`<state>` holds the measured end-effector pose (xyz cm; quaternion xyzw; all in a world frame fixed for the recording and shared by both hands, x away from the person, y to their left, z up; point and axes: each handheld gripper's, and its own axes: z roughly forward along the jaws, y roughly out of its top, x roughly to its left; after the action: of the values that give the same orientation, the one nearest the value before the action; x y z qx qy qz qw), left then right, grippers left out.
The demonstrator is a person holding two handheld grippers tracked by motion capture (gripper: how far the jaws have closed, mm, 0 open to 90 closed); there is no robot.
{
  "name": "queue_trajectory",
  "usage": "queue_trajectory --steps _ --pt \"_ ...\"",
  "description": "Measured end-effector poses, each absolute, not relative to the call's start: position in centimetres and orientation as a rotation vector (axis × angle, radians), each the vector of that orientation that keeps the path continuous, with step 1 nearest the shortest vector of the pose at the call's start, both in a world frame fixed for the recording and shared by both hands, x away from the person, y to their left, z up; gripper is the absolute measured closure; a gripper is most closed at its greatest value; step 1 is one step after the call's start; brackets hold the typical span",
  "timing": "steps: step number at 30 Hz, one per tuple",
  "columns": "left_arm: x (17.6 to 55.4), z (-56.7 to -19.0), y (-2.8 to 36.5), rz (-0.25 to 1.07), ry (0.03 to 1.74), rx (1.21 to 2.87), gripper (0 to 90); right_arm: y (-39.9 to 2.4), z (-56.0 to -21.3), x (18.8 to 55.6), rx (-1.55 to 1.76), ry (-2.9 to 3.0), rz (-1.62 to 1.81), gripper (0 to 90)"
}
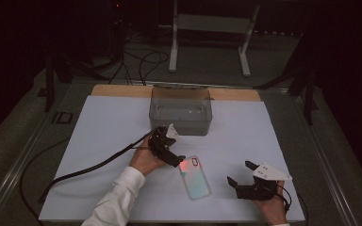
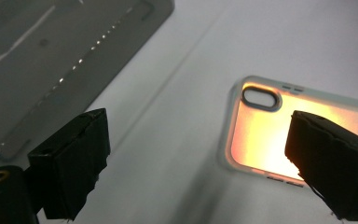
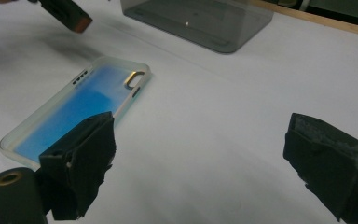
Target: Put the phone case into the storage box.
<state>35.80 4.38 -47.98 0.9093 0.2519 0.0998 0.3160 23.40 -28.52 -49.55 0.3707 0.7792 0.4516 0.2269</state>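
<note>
A translucent phone case (image 1: 195, 176) lies flat on the white mat (image 1: 103, 136), camera cut-out toward the far side; it glows orange-pink at its top end and pale teal lower down. My left gripper (image 1: 175, 159) hovers at the case's top left corner, open, with nothing between its jaws. In the left gripper view the case (image 2: 265, 135) lies partly behind the right jaw of the gripper (image 2: 200, 168). My right gripper (image 1: 240, 173) stands open to the right of the case, apart from it. In the right gripper view the case (image 3: 79, 105) looks blue, left of the gripper (image 3: 200, 163).
A clear grey plastic box (image 1: 181, 110) stands at the mat's far middle, just beyond the left gripper, also the box (image 2: 51, 56) and the box (image 3: 200, 21). The left gripper's cable (image 1: 89, 167) trails left across the mat. A white metal stand (image 1: 212, 28) is on the floor behind the table.
</note>
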Motion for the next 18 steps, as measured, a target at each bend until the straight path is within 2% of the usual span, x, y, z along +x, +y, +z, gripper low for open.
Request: queue_trajectory --steps 11,18 --pt "36.3 -49.6 3.6 0.180 0.681 2.414 16.3 -28.5 -49.6 23.4 1.024 2.152 1.241 9.2" --pt "36.4 -50.0 3.3 0.124 0.666 2.416 34.8 -28.4 -49.7 23.4 1.026 2.157 1.235 9.2"
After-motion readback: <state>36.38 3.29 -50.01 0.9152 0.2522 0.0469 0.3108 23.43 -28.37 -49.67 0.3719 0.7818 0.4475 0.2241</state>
